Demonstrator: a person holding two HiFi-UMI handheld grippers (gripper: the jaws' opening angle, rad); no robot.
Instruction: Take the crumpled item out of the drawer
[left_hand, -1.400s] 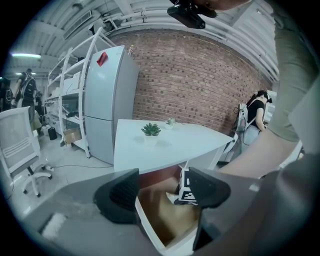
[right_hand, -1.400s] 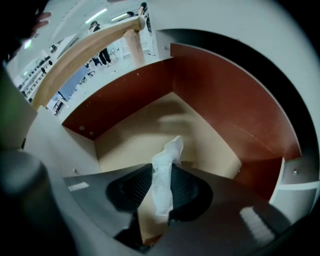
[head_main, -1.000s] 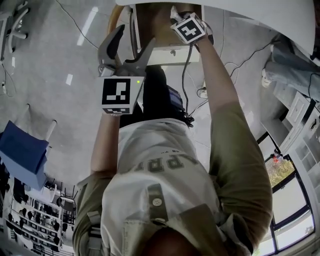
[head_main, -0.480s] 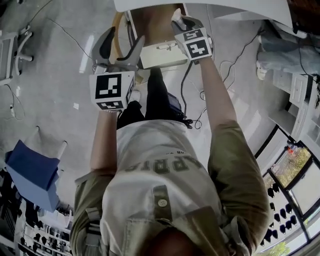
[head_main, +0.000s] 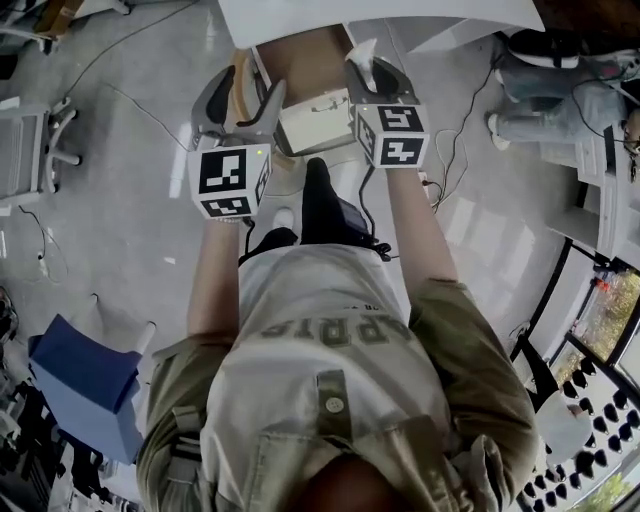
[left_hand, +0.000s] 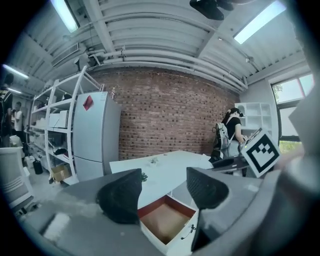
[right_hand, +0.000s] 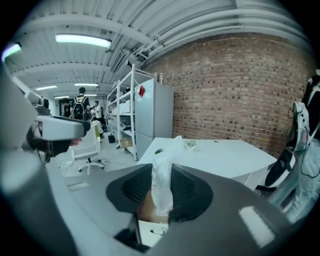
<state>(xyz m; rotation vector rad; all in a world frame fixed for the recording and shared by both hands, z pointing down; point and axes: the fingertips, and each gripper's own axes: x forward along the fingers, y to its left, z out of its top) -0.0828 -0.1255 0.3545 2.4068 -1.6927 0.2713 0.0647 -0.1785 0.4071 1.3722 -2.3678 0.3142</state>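
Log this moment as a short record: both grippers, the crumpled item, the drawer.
left gripper: jaws apart, have just been closing slightly, nothing between them
right gripper: jaws shut on the crumpled item
crumpled item: white, thin, clamped upright, held above the drawer
drawer: open, white walls, brown inside, looks empty
white table: the drawer is pulled out from under it

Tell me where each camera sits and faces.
Head view: on the person's head, looking steeply down at the open drawer; shirt, arms, left tool and right tool show.
Left tool view: on that tool, looking past its open, empty jaws, which just closed slightly, at the drawer and table.
Right tool view: on that tool, jaws shut on the crumpled item.
All three show the drawer.
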